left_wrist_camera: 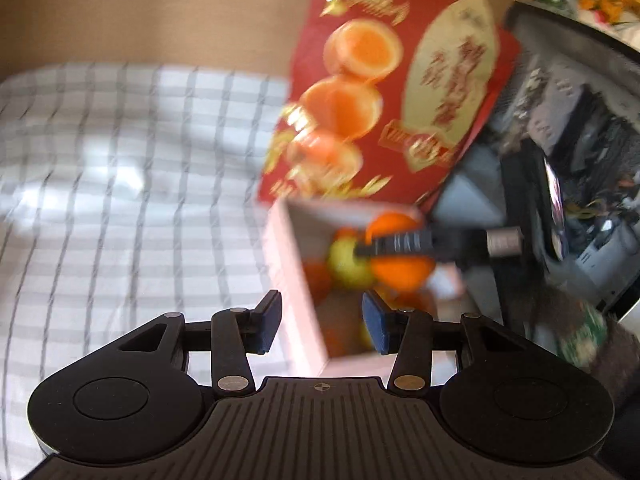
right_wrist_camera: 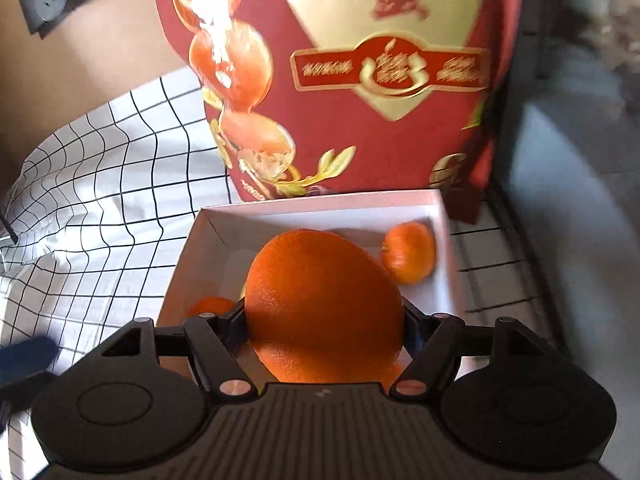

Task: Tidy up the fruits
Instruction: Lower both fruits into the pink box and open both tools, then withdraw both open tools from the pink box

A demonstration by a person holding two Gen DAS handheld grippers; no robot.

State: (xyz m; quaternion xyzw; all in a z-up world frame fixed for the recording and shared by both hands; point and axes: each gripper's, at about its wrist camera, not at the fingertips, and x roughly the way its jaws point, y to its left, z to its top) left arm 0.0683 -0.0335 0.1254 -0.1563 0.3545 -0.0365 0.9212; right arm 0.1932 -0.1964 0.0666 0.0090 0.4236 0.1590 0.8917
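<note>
right gripper (right_wrist_camera: 322, 322): clamped on a big orange (right_wrist_camera: 320, 308), held right over the white box (right_wrist_camera: 320, 210)
left gripper (left_wrist_camera: 320, 320): blue pads (left_wrist_camera: 376, 322) apart, nothing between them, hanging over the near end of the box
inside box: a small mandarin (right_wrist_camera: 408, 252) in the far right corner, another orange fruit (right_wrist_camera: 210, 305) low on the left, plus a yellow-green fruit (left_wrist_camera: 346, 264) in the blurry left view
behind box: red lid (right_wrist_camera: 360, 80) with printed oranges, standing up
underneath: white checked cloth (right_wrist_camera: 112, 184)

A large orange (right_wrist_camera: 324, 308) hangs above the white box (right_wrist_camera: 440, 248), which holds a mandarin (right_wrist_camera: 410, 253).
</note>
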